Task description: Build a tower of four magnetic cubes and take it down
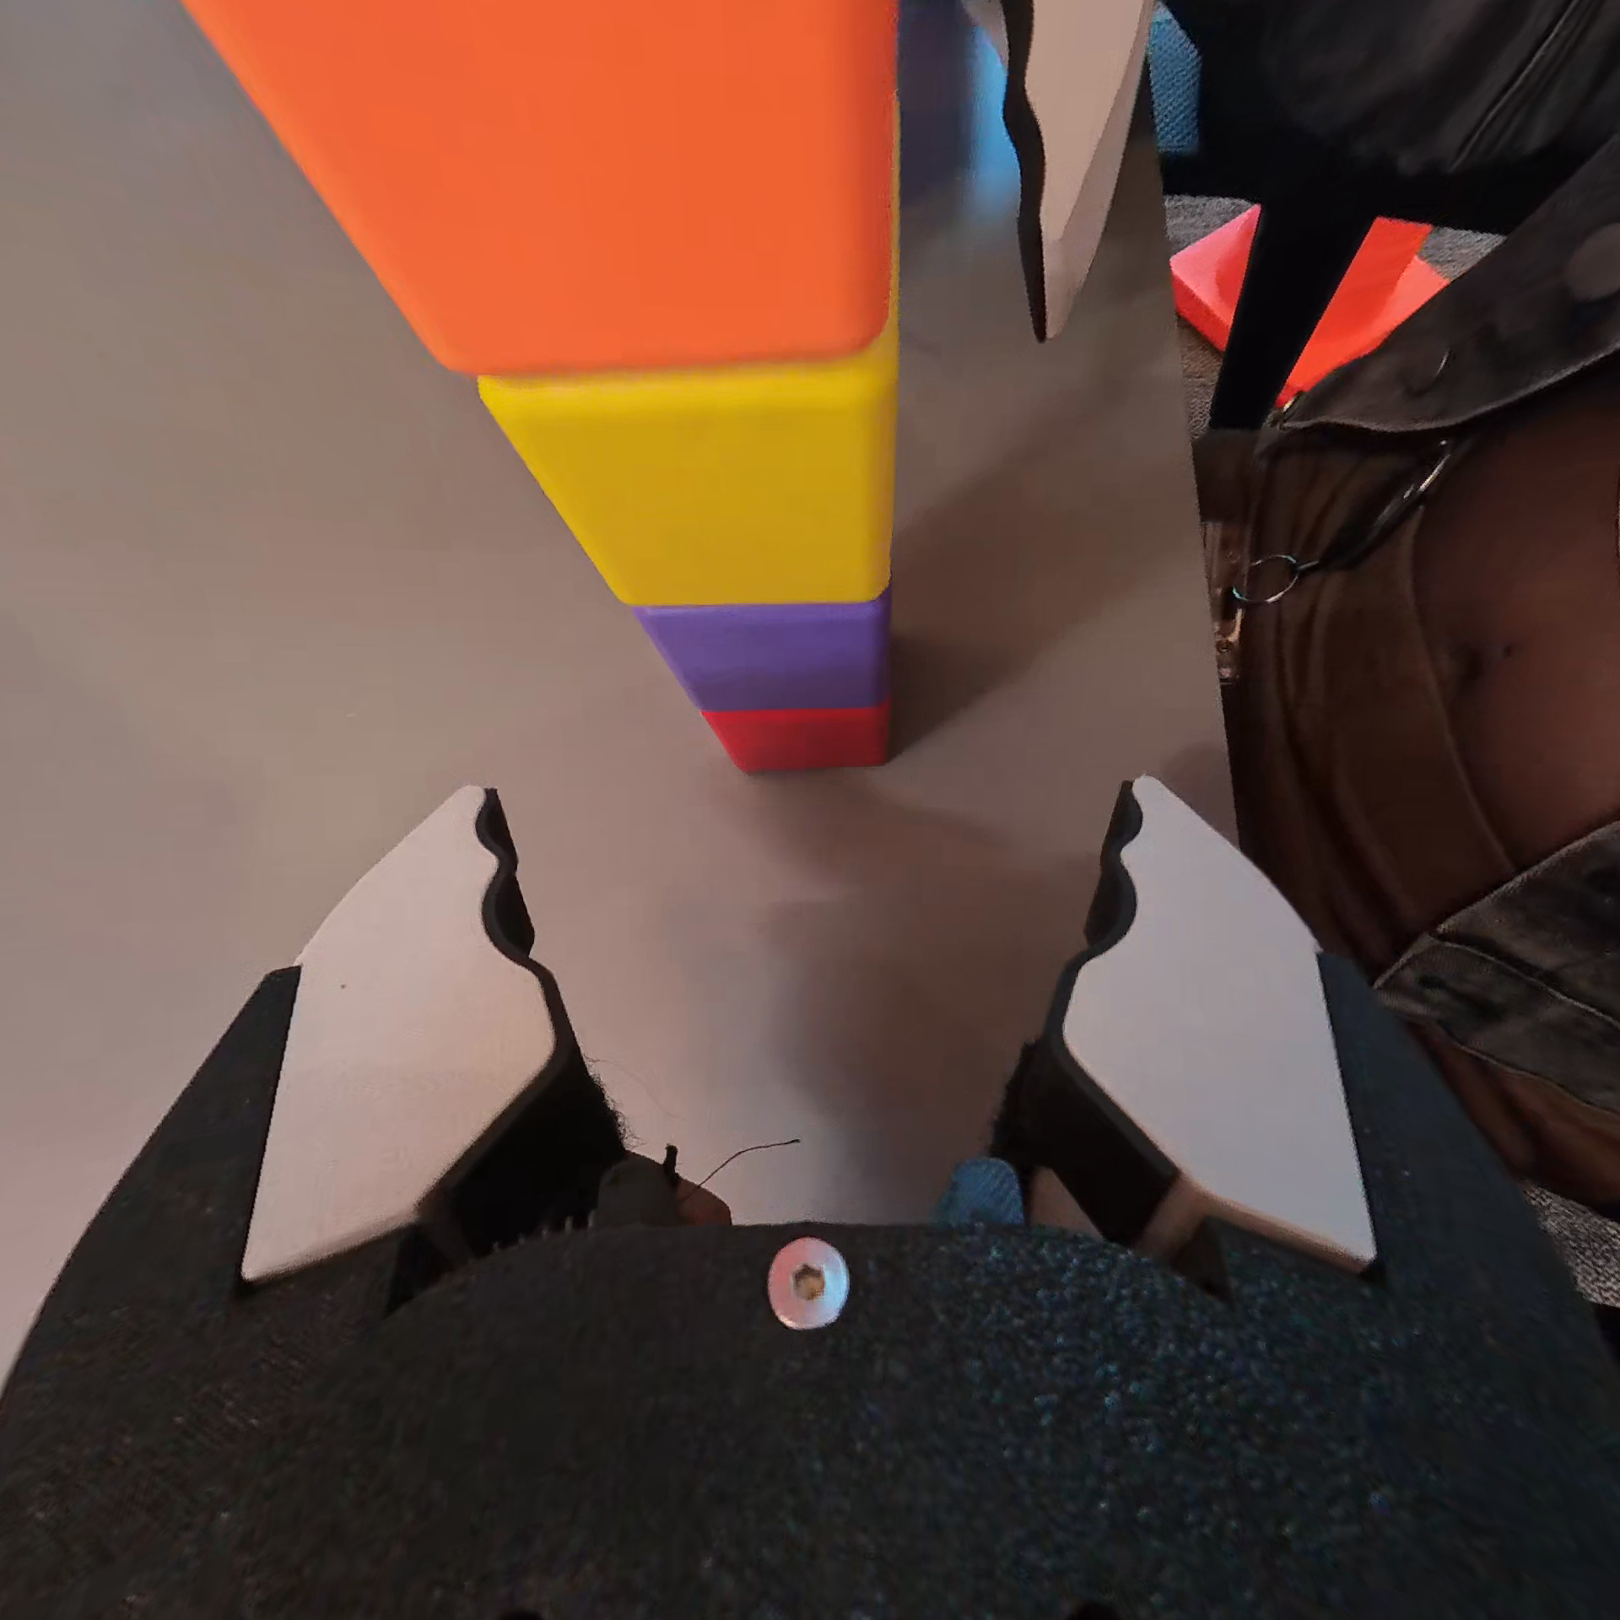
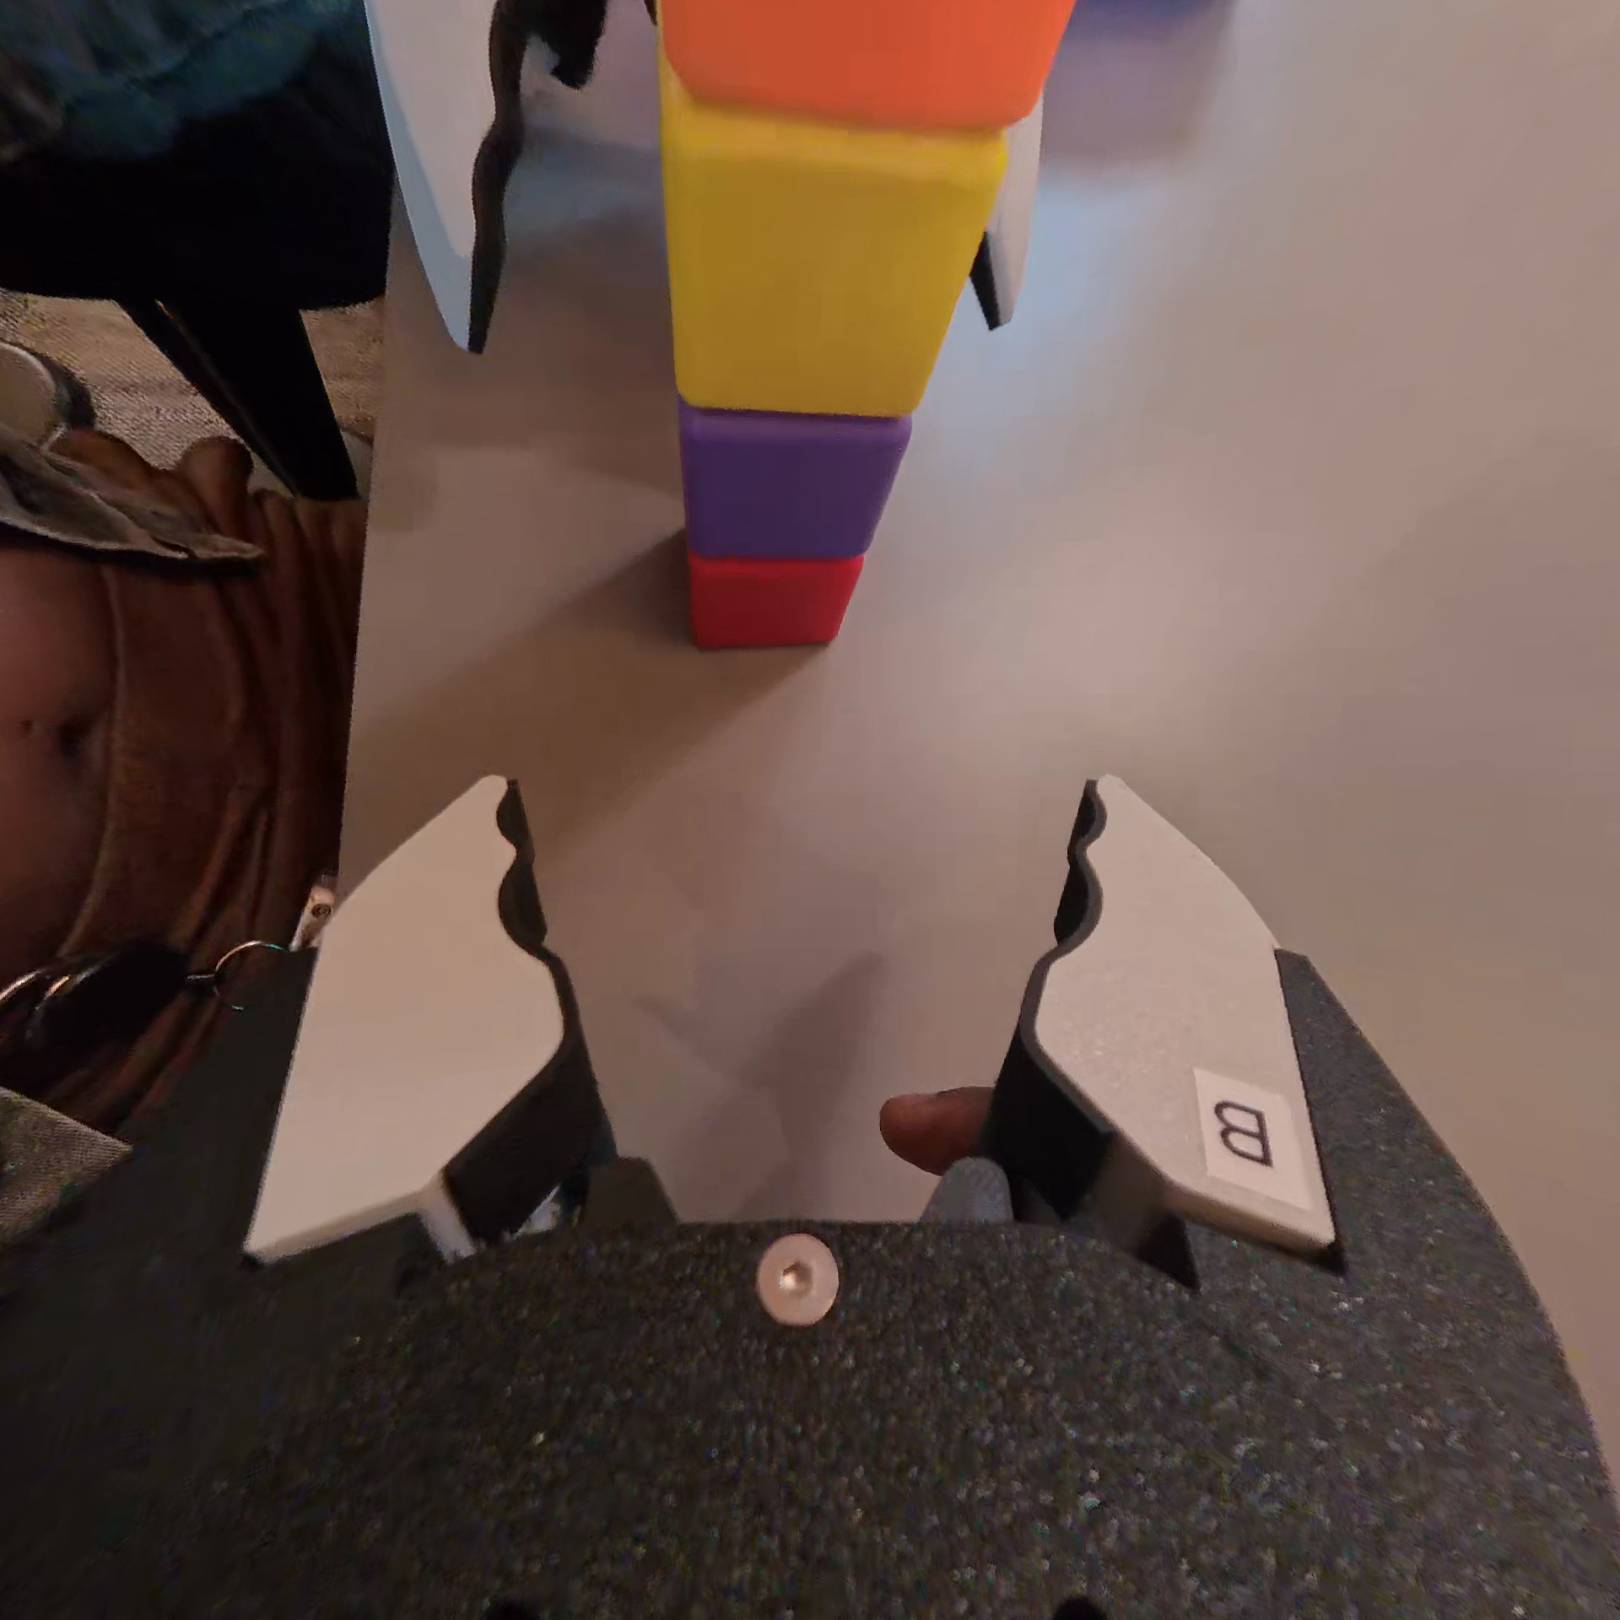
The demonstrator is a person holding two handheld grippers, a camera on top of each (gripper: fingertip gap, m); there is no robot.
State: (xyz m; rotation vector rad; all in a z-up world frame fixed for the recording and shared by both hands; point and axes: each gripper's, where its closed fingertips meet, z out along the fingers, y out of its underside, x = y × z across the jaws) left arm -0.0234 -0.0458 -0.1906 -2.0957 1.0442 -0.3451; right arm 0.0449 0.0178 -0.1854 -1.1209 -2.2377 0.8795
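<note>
A tower of four cubes stands on the grey table (image 1: 263,701). From the bottom up it is a red cube (image 1: 802,736), a purple cube (image 1: 771,653), a yellow cube (image 1: 710,491) and an orange cube (image 1: 596,175). It also shows in the right wrist view: red (image 2: 767,600), purple (image 2: 789,482), yellow (image 2: 815,263), orange (image 2: 859,53). My left gripper (image 1: 811,789) is open and empty, above the table just short of the tower. My right gripper (image 2: 798,780) is open and empty, on the opposite side. Neither touches the tower.
The table edge runs close beside the tower, with a person's brown clothing (image 1: 1403,701) and dark jacket beyond it. A red-orange object (image 1: 1367,289) and a black leg (image 1: 1271,307) stand on the floor. The left gripper's fingers (image 2: 438,175) show behind the tower. Spacing between my two grippers at the tips: around 12 cm.
</note>
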